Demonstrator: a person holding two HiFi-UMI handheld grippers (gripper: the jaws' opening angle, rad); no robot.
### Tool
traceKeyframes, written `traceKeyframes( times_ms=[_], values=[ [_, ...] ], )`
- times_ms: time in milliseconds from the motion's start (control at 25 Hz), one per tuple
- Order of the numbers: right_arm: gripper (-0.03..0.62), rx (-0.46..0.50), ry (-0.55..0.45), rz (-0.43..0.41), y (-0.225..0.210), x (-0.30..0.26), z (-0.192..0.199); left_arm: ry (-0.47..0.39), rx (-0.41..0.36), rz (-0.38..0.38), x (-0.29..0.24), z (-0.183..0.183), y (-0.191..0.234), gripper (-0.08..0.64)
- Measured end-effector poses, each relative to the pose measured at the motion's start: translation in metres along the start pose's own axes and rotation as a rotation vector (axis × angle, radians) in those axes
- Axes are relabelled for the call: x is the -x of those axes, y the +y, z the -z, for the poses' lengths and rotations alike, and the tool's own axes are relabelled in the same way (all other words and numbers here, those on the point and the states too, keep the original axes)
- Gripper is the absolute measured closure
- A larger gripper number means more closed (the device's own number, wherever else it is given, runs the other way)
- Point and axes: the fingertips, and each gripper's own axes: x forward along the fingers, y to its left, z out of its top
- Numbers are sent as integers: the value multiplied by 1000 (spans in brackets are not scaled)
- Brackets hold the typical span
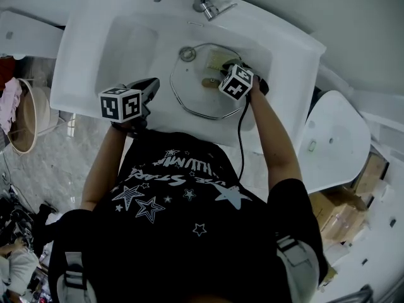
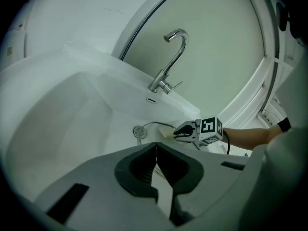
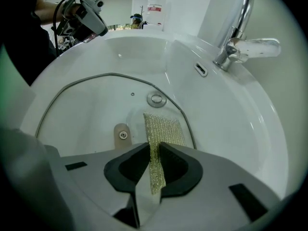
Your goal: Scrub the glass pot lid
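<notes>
The right gripper (image 3: 154,153) has its jaws pressed together on a strip of gold-green scrubbing pad (image 3: 162,129). Part of the pad is pinched between the dark jaw pads, and the rest fans out ahead of the tips and lies flat on the glass lid (image 3: 91,112). In the head view this gripper (image 1: 224,73) sits right of centre, over the right half of the lid (image 1: 192,96), with the pad (image 1: 218,60) just above it in the frame.

The lid lies in the basin of the white sink (image 1: 88,43), its metal rim tracing a rough circle. In the right gripper view its tan knob (image 3: 122,134), with a screw at its middle, shows just left of the jaw tips, and the pad reaches toward the drain (image 3: 156,99) beyond the lid's far edge. The tap (image 3: 240,28) stands at the upper right of that view.

The left gripper (image 2: 155,150) has its jaws closed tip to tip with nothing between them. In the head view it (image 1: 150,88) hangs over the near edge of the sink, left of the lid's rim and apart from it. Its own view shows the lid and the right gripper at centre right, beyond its jaws.
</notes>
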Motion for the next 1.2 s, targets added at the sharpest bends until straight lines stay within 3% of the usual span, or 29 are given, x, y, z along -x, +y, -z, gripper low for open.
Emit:
traceKeyframes(
  times_ms=[760,1200],
  values=[
    [522,-195,4,-57,72,54,26,-4,-44,27,15,41,-45,551],
    [522,-284,-71,-146,124,73,-3,-7,-61,24,24,62,-58,551]
  ],
)
